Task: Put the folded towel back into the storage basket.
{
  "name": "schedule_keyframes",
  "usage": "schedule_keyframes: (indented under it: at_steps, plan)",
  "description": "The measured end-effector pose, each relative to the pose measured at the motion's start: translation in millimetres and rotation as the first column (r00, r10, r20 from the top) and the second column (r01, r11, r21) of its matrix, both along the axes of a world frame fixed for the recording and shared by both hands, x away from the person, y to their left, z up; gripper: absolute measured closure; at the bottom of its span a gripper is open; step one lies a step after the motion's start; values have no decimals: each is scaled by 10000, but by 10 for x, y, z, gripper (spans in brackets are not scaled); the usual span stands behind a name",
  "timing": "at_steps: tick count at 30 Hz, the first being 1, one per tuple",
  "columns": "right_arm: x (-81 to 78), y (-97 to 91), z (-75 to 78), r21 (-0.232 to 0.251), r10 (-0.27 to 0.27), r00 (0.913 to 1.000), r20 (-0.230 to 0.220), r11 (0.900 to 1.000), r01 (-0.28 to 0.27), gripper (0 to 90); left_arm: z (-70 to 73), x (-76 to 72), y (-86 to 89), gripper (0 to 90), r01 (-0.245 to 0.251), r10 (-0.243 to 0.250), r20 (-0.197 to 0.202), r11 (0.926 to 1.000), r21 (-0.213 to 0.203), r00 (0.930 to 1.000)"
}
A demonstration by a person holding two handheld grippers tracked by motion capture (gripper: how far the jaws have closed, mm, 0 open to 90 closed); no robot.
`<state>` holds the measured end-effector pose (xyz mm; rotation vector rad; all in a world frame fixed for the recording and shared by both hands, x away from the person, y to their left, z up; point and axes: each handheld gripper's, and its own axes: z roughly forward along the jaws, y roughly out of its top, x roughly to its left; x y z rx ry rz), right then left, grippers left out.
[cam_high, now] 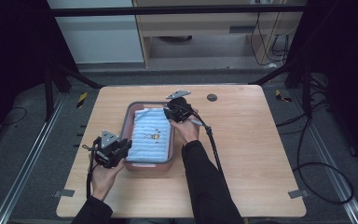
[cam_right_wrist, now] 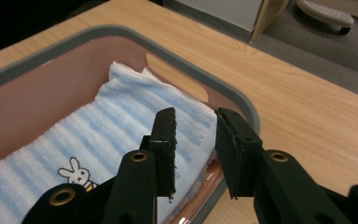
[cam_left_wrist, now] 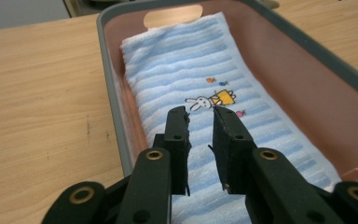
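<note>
The folded blue striped towel (cam_left_wrist: 200, 98) lay flat in the pink tray (cam_left_wrist: 303, 88), its long axis running away from the left tool (cam_left_wrist: 200, 116), whose part-open jaws gripped nothing. The right tool (cam_right_wrist: 195, 122), likewise parted and empty, hovered above the towel's far end. The right gripper view showed the tray's handle slot (cam_right_wrist: 177, 78) beyond its jaws; the high view showed the surface (cam_high: 251, 140).

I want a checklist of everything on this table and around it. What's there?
Surface: wooden table, bare around the tray.
Job's things: blue striped towel, folded, lying inside the pink tray; a bunny picture on it.
Clutter: small dark round disc on the table's far side.
Grippers: left hand-held gripper open above the towel; right hand-held gripper open over the towel's end.
Cables: black cable trailing from the right one.
Surroundings: grey floor, loose cables, a cabinet.
</note>
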<state>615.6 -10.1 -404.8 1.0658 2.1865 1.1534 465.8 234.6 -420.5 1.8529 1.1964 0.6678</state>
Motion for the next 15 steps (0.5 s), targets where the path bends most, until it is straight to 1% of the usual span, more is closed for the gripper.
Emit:
schedule_keyframes:
  at_steps: [1, 2, 3, 4, 6, 8, 9, 10, 11, 12, 13, 14, 15]
  plan:
    - [0, 0, 0, 0, 0, 10000, 0, 10000, 0, 668, 16, -8, 3, 744, 57, -57, 71, 10000, -46, 10000]
    - [-44, -52, 55, 242, -21, 9999, 130, 9997, 17, 639, 47, -24, 8, 728, 140, -138, 211, 9998, -107, 9997]
    - [-69, -79, 84, 346, -24, 9998, 206, 9994, 17, 620, 47, -24, 8, 719, 140, -138, 211, 9998, -107, 9997]
    - [-69, -79, 84, 346, -24, 9998, 206, 9994, 17, 620, 61, -30, 9, 719, 234, -230, 245, 9996, -157, 9994]
    - [-132, -137, 141, 583, -11, 9993, 378, 9983, -11, 598, 84, -46, 9, 699, 358, -352, 365, 9992, -181, 9987]
    - [-202, -201, 194, 700, 52, 9981, 621, 9975, -96, 568, 102, -59, 7, 668, 470, -458, 452, 9986, -261, 9979]
    - [-279, -276, 242, 823, 41, 9967, 808, 9966, -107, 529, 118, -73, 5, 643, 574, -559, 490, 9979, -297, 9972]
    - [-317, -315, 263, 953, 34, 9965, 840, 9954, -114, 506, 118, -73, 5, 628, 574, -559, 490, 9979, -297, 9972]
    - [-317, -315, 263, 953, 34, 9965, 840, 9954, -114, 506, 126, -81, 5, 628, 647, -630, 539, 9974, -318, 9966]
    - [-357, -359, 281, 1053, -20, 9962, 871, 9944, -72, 478, 134, -88, 7, 613, 723, -702, 567, 9967, -358, 9959]
    - [-427, -458, 304, 1211, -80, 9955, 940, 9926, -35, 446, 142, -94, 8, 575, 807, -783, 561, 9959, -410, 9953]
    - [-427, -458, 304, 1211, -80, 9955, 940, 9926, -35, 446, 147, -100, 10, 575, 868, -843, 559, 9952, -449, 9949]
    - [-460, -510, 307, 1267, -115, 9951, 985, 9919, -11, 431, 152, -108, 14, 560, 878, -851, 579, 9951, -464, 9947]
